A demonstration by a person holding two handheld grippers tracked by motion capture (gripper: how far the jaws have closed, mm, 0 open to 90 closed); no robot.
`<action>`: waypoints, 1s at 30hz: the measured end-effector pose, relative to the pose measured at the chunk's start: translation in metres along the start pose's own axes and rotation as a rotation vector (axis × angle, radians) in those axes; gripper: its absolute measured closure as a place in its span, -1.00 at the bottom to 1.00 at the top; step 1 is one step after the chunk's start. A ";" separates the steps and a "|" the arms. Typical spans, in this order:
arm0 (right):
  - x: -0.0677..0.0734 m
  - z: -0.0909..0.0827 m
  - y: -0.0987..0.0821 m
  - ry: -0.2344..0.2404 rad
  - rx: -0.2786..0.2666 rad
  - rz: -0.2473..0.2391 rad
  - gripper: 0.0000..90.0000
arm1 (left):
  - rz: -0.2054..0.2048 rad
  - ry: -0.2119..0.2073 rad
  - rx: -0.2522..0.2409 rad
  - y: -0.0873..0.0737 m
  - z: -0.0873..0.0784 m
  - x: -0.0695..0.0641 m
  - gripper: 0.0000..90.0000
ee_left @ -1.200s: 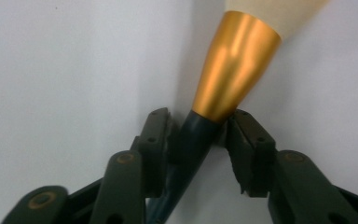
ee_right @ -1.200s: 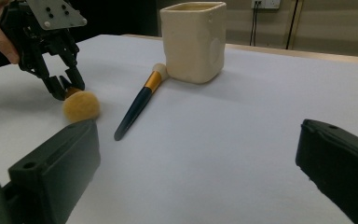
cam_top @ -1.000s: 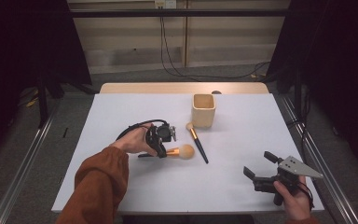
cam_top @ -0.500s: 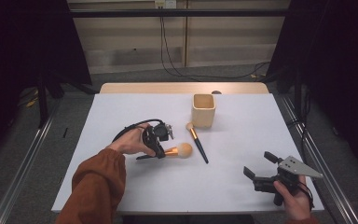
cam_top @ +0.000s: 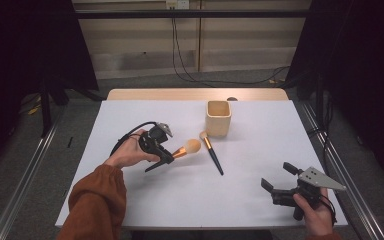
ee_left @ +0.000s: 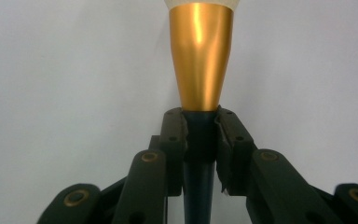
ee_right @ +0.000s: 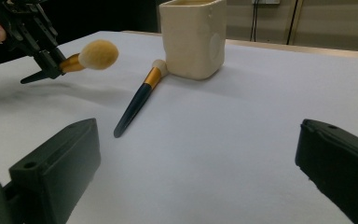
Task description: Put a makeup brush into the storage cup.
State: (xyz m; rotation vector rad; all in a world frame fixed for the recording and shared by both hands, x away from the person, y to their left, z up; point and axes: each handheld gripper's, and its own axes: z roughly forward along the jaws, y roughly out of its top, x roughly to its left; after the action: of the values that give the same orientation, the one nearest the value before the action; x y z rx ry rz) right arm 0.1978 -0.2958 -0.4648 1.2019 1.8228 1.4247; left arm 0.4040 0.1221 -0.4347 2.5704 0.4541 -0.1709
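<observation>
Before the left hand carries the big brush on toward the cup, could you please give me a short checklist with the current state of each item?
1. Left claw shut on the big brush at its dark handle just below the gold ferrule: ok.
2. Brush lifted off the table, judging by the shadow beneath it: ok.
3. Cup upright, mouth open: ok.
4. Cup empty inside: cannot tell.
5. Small brush lies near the cup, across the direct line: not ok, pass above it.
6. Right claw open, well aside: ok.
</observation>
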 end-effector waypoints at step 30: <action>0.000 -0.001 0.000 -0.004 -0.003 -0.005 -1.00 | -0.140 0.170 -0.483 -0.026 -0.016 -0.012 0.66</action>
State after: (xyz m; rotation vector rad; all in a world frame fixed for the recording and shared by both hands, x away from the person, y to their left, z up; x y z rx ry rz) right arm 0.1972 -0.2964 -0.4648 1.1977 1.8190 1.4206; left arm 0.3843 0.1484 -0.4305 2.0871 0.6507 0.1008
